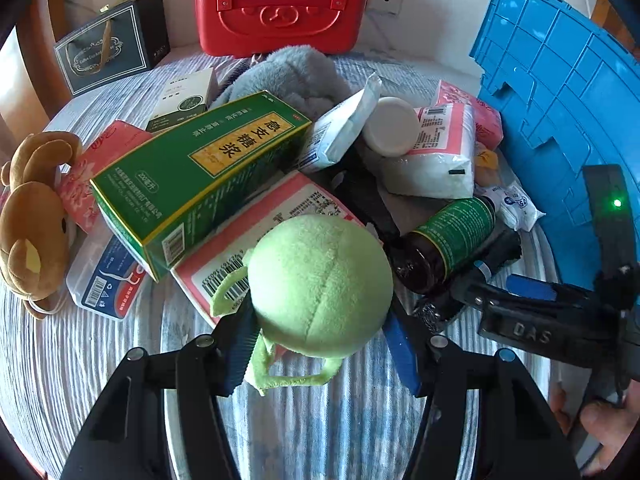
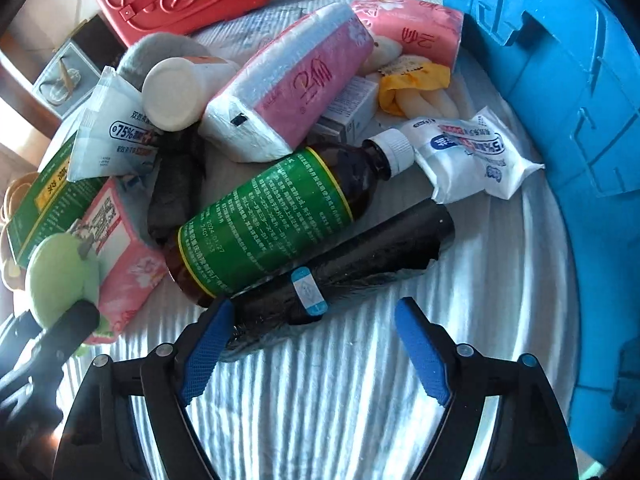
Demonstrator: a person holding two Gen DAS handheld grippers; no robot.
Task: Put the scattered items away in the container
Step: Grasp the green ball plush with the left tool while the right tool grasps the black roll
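- The round green plush ball with thin looped strings (image 1: 320, 286) sits between the blue pads of the left gripper (image 1: 318, 344), at the near edge of the pile on the striped blue-and-white cloth (image 1: 340, 420); the pads flank it closely, but whether they press into it cannot be told.
- Under its far side lies a pink-and-white tissue pack (image 1: 256, 236), and a long green carton with a yellow label (image 1: 200, 176) rests slanted across that.
- To the right lies a brown glass bottle with a green label and white cap (image 2: 276, 216), on its side, with a black wrapped roll (image 2: 340, 272) along its near side.
- The right gripper (image 2: 316, 344) stands spread; its left pad touches the roll's near end, while its right pad is clear of everything.
- The blue plastic crate (image 2: 568, 92) stands at the right edge.
- A red case with a bear face (image 1: 280, 4) stands at the far side.
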